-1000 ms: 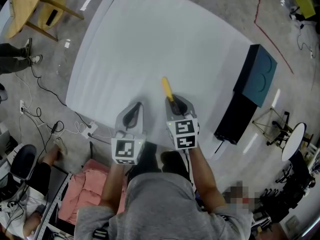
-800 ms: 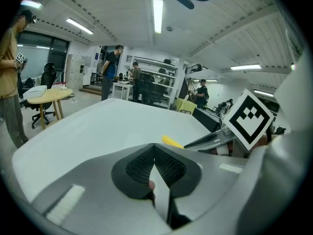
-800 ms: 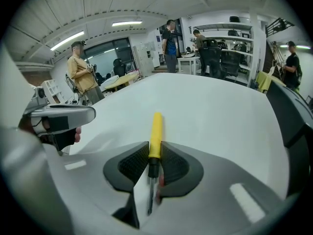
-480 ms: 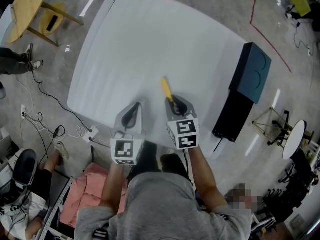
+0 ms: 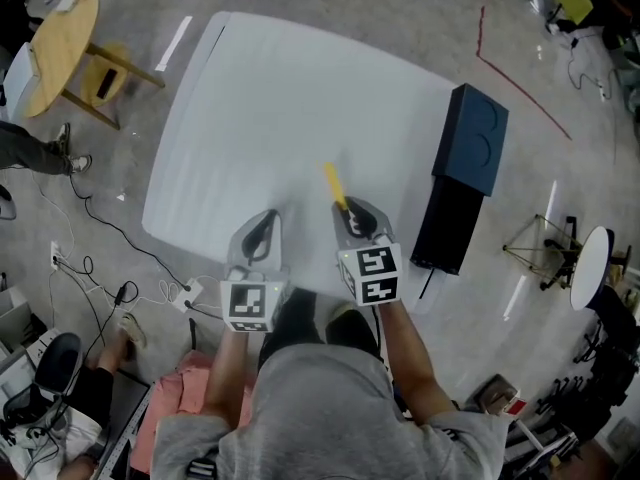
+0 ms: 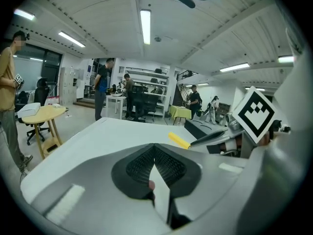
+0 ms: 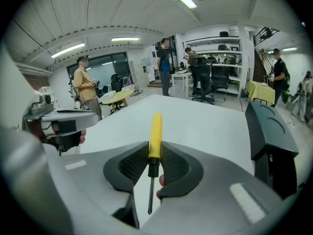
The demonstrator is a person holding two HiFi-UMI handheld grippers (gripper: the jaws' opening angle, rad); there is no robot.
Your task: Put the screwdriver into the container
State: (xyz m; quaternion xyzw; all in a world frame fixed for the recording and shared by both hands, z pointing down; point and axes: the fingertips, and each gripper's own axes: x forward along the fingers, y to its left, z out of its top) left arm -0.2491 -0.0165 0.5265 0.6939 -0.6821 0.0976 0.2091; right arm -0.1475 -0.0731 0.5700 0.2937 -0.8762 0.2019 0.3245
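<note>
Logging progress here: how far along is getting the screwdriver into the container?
Done: the right gripper is shut on the screwdriver, held above the white table. In hand: the carry. Left: reaching the dark container by the table's right edge and dropping it in. The left gripper is shut, empty.

Left claw (image 5: pixel 266 218) closed and empty beside right claw (image 5: pixel 351 211) tight on screwdriver (image 5: pixel 334 182).

The white table (image 5: pixel 260 98) is seen from high above by the head camera, aimed steeply down over the left gripper (image 5: pixel 268 218) and right gripper (image 5: pixel 352 211). Each gripper camera is set close behind its jaws, facing across the table. The table and yellow screwdriver (image 5: pixel 335 183) are shared by all views.
</note>
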